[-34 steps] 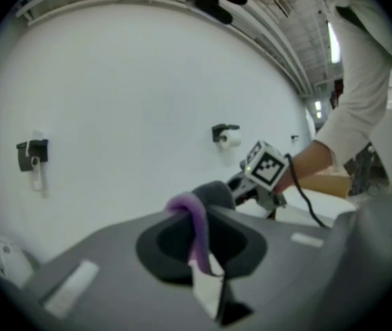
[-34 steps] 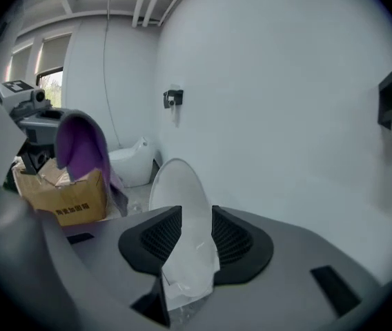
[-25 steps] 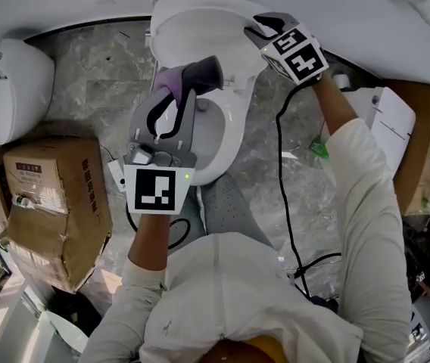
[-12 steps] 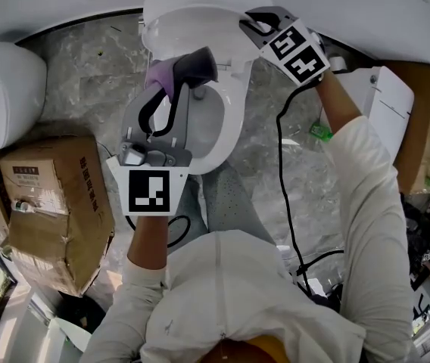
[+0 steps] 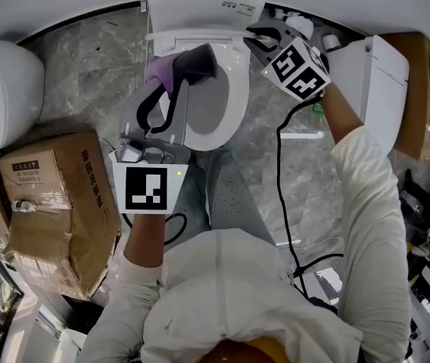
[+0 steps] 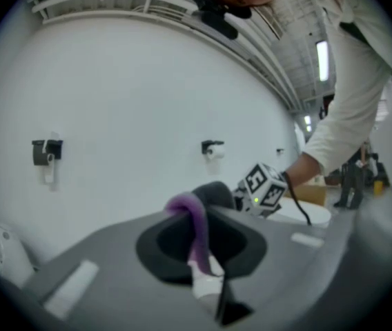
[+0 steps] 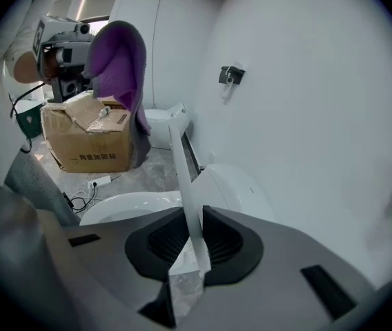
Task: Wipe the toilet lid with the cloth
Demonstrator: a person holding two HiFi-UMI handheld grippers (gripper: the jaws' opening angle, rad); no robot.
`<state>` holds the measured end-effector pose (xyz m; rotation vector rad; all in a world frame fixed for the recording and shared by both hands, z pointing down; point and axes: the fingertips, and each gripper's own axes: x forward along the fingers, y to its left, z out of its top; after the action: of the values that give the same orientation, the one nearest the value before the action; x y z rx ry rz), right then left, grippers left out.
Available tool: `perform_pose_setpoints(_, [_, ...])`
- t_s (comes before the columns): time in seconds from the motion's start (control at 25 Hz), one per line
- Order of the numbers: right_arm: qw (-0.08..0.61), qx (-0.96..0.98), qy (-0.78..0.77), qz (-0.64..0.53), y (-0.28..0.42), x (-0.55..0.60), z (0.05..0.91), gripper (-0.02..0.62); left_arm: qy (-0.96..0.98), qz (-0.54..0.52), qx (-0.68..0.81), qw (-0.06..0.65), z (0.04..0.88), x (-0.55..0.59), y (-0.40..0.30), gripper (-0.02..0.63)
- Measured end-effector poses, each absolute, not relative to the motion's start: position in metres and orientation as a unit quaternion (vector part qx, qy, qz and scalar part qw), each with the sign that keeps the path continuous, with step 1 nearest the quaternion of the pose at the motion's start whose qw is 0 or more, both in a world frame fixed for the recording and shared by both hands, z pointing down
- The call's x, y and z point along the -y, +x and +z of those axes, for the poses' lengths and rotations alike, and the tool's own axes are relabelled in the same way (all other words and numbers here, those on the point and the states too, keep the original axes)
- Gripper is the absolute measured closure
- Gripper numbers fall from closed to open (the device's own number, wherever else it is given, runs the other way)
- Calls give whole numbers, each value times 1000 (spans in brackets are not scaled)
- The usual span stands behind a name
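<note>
Right tool [image 7: 186, 248] is clamping the toilet lid [image 7: 181, 161], jaws just closing in.
Left tool [image 6: 206, 267] is gripping the purple cloth [image 6: 194, 223] beside that lid.

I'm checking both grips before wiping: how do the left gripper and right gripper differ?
The left gripper is shut on the purple cloth, which drapes over its tip. The right gripper pinches the raised toilet lid by its thin edge, its jaws having just been closing. The left gripper is over the toilet seat; the right gripper is beside the lid's right side. Both hold something.
</note>
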<state>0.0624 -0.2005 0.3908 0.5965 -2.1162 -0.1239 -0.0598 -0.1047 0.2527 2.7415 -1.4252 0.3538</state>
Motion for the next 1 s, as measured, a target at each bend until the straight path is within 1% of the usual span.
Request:
perform_pose_setpoints(0.16, [469, 842, 257, -70, 58, 143, 411, 531, 889, 114, 443, 23, 264, 61, -74, 581])
perform_pose_setpoints(0.48, [509, 817, 235, -135, 50, 49, 465, 511, 890, 120, 437, 48, 284, 10, -83, 581])
perform_pose_setpoints(0.76, [504, 806, 256, -178, 46, 14, 493, 506, 885, 120, 446, 59, 305, -9, -77, 581])
perform_pose_setpoints(1.0, [525, 778, 245, -243, 46, -9, 514, 506, 882, 116, 451, 68, 314, -23, -71, 581])
